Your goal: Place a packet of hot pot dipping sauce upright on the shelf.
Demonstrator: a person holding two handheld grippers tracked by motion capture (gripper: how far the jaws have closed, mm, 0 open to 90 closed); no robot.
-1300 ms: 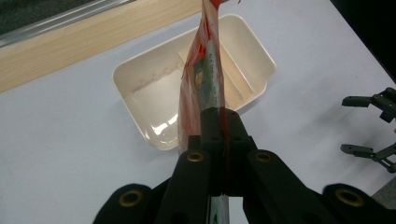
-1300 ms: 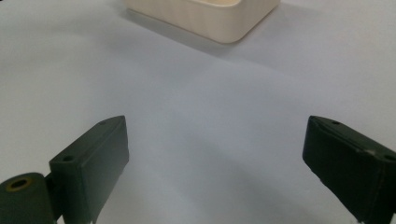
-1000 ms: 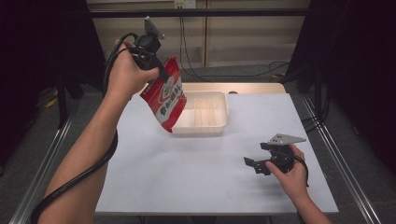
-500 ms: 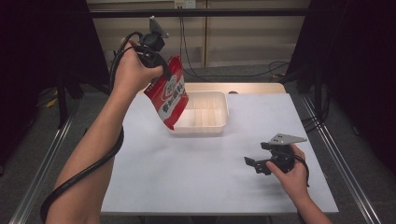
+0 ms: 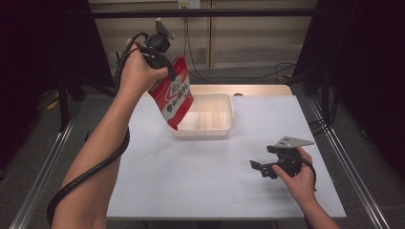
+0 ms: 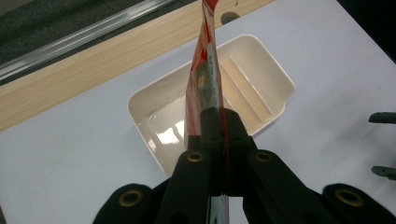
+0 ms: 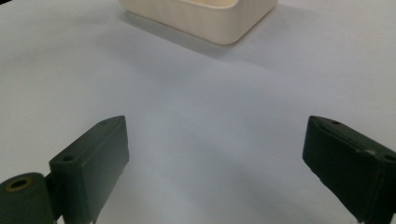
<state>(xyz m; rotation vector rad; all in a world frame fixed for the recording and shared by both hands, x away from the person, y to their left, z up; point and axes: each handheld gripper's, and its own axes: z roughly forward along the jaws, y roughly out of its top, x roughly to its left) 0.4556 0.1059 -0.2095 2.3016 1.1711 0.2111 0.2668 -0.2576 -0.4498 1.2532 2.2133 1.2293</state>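
1. The desk [image 5: 191, 181] lies bare across its whole near half, so a hand could sweep there freely.
2. The cream tray [image 5: 210, 125] stands at the far middle of the desk, the one thing on its surface.
3. A red pouch [image 5: 173, 94] hangs tilted over the tray's left end from the left tongs [image 5: 167, 67], blocking entry from that side; the tray's right part lies uncovered from above.
4. The right tongs [image 5: 258, 168] sit low at the near right, jaws wide apart, with bare desk between them and the tray.
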